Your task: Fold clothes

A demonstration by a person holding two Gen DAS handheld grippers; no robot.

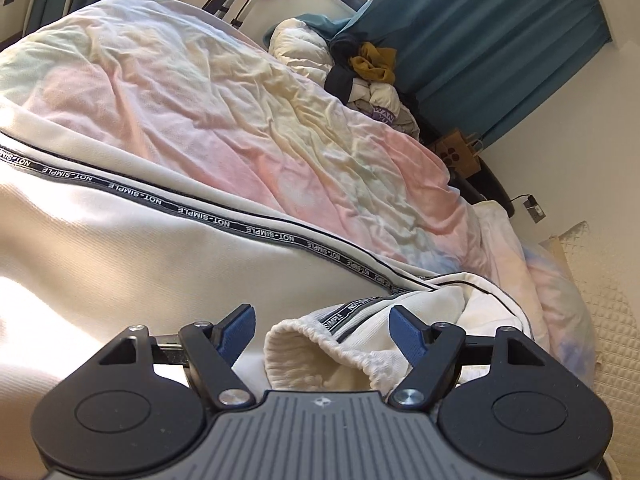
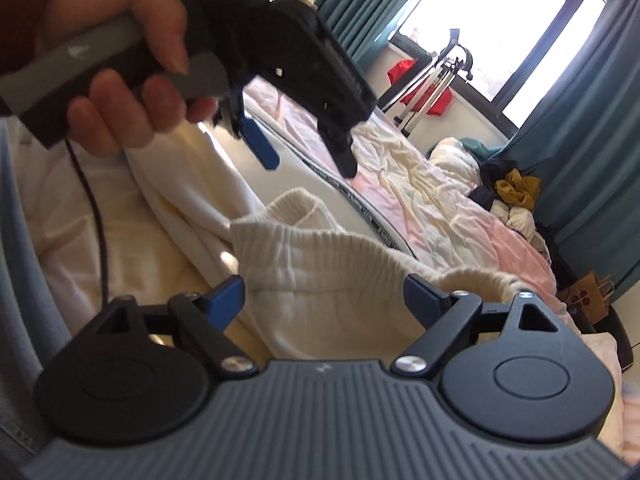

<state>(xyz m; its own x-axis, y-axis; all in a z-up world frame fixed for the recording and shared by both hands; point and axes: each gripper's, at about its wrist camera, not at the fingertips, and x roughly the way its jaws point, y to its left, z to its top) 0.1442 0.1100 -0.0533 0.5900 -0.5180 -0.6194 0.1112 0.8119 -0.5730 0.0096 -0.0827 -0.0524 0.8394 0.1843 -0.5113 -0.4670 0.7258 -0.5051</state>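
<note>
- Cream knit trousers (image 1: 140, 248) lie spread over the bed (image 1: 248, 120); a black side stripe (image 1: 224, 220) with white lettering runs along one leg
- Their ribbed waistband (image 2: 320, 240) is bunched up and stands open just in front of both tools; in the left wrist view the same waistband (image 1: 320, 344) sits low in the frame, between the blue tips
- left gripper (image 1: 322, 326) has its fingers spread wide; the waistband lies in the gap, but the pads do not press on it
- right gripper (image 2: 324, 294) also has its fingers wide apart; the cloth sits between them, not pinched
- in the right wrist view the left gripper (image 2: 308, 160) hangs above the trousers, tilted down, with a hand (image 2: 128, 60) wrapped round its grey handle; a dark red sleeve (image 2: 24, 12) shows at the wrist; a black cable (image 2: 96, 216) trails down from it
- pastel pink and yellow sheet, creased, covers the bed beyond the trousers
- a pile of clothes (image 1: 368, 76) sits at the far end of the bed, near teal curtains (image 1: 500, 40)
- a brown paper bag (image 1: 460, 152) stands on the floor beside the bed
</note>
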